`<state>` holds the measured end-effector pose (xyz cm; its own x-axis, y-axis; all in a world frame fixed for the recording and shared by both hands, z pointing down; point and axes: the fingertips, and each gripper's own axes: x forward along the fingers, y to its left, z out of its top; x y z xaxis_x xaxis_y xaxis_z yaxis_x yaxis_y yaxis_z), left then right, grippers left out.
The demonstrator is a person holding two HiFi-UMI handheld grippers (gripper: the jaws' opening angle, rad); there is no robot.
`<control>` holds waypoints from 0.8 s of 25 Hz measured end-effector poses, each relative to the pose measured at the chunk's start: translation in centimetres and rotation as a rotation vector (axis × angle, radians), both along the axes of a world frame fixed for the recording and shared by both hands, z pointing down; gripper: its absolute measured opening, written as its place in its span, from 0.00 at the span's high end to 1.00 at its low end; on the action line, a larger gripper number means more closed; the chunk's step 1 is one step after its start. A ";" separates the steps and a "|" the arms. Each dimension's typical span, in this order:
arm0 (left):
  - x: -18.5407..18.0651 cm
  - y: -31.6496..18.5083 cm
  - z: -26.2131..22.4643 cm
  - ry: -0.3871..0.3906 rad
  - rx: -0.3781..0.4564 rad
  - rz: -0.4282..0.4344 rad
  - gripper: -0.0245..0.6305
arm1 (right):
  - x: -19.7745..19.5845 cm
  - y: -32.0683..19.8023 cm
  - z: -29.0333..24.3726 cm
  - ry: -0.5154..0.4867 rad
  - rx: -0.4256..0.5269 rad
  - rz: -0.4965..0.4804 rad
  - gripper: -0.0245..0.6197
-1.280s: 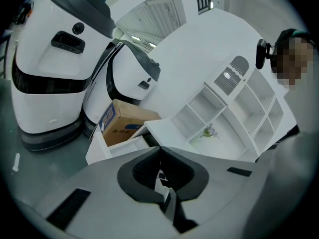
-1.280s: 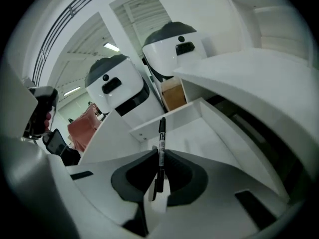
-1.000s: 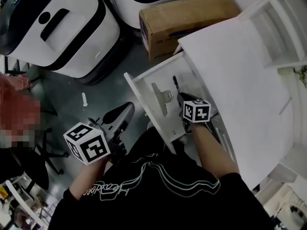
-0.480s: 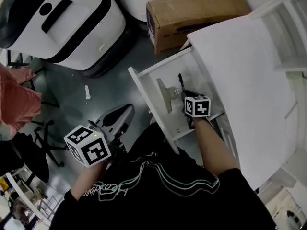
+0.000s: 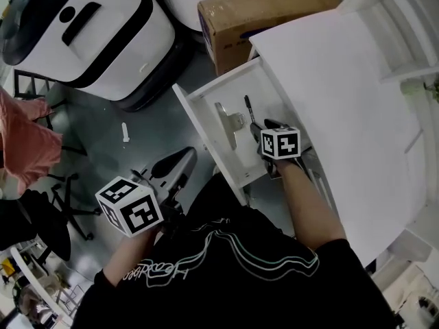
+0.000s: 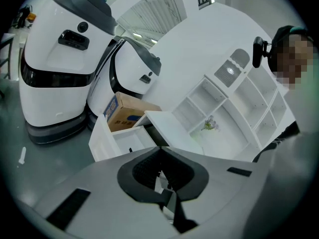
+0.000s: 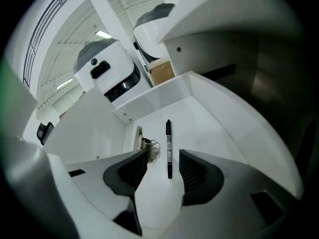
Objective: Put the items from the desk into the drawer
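The white drawer [image 5: 199, 125] stands pulled out from under the white desk top [image 5: 329, 81]. On its floor lie a black pen [image 5: 248, 108] [image 7: 169, 148] and a metal clip [image 5: 230, 122] [image 7: 147, 148]. My right gripper [image 5: 269, 130] [image 7: 162, 171] is inside the drawer, open. The pen lies just ahead of its jaws, touching neither pad. My left gripper [image 5: 171, 166] [image 6: 160, 151] hangs low over the floor, left of the drawer, shut with nothing seen in it.
A cardboard box [image 5: 260, 16] sits on the floor behind the drawer. Two large white and black machines [image 5: 89, 33] stand at the back left. A person in pink [image 5: 24, 142] is at the left edge. White shelves [image 6: 234, 108] rise beyond the desk.
The head camera shifted a little. My right gripper stays in the drawer behind the pen, and the left gripper has hardly moved.
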<state>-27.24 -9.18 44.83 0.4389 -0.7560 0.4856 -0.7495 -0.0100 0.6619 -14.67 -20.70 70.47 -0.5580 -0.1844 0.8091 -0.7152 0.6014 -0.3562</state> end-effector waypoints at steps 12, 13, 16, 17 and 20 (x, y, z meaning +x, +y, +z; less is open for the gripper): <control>10.6 4.5 -6.1 -0.054 0.177 0.114 0.93 | 5.3 8.2 -26.1 -0.565 0.226 -0.029 0.84; 11.5 4.9 -6.9 -0.057 0.204 0.126 0.93 | 6.1 9.1 -28.3 -0.632 0.243 -0.038 0.84; 14.0 6.5 -9.6 -0.062 0.270 0.160 0.93 | 8.7 11.8 -34.0 -0.799 0.283 -0.064 0.86; 14.6 7.1 -10.6 -0.070 0.285 0.169 0.93 | 9.4 12.8 -35.6 -0.836 0.294 -0.071 0.87; 16.0 8.9 -13.3 -0.105 0.346 0.201 0.93 | 10.9 15.8 -40.0 -0.912 0.319 -0.115 0.87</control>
